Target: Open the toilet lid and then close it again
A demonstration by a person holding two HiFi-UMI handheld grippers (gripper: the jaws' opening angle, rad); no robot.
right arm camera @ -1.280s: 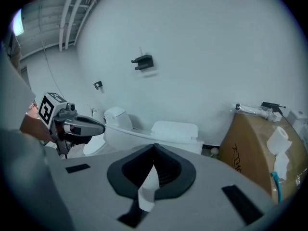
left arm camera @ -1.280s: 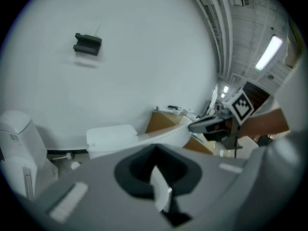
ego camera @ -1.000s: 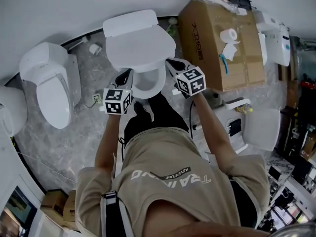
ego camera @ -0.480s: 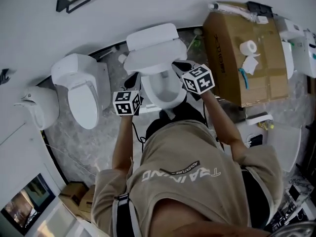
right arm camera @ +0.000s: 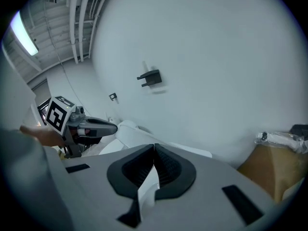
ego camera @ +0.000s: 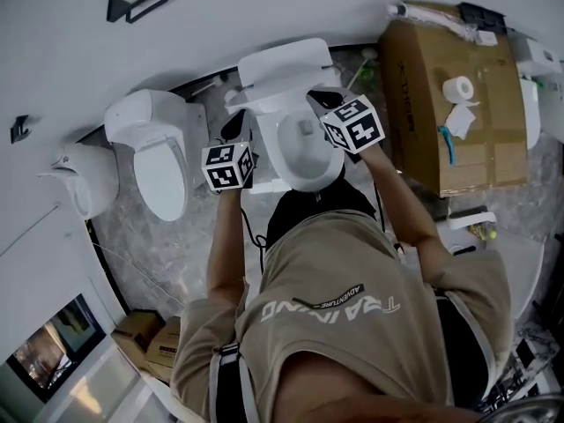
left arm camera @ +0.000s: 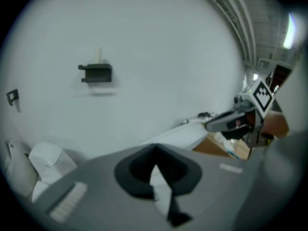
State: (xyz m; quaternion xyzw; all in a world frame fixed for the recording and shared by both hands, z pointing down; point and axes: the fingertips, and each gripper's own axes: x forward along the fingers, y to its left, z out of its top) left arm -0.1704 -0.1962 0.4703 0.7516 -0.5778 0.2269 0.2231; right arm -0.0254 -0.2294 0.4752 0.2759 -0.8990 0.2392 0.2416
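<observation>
the toilet lid [ego camera: 280, 91] stands raised between the two grippers. the left gripper [ego camera: 233, 130] pinches its white edge on one side, the right gripper [ego camera: 321, 100] pinches the other side

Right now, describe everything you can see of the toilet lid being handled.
The toilet lid is white and smooth, glossy plastic by its look, with a rounded outline. It stands raised, leaning back toward the wall, so the bowl lies open. The left gripper and right gripper flank it, each pinching a white edge.
</observation>
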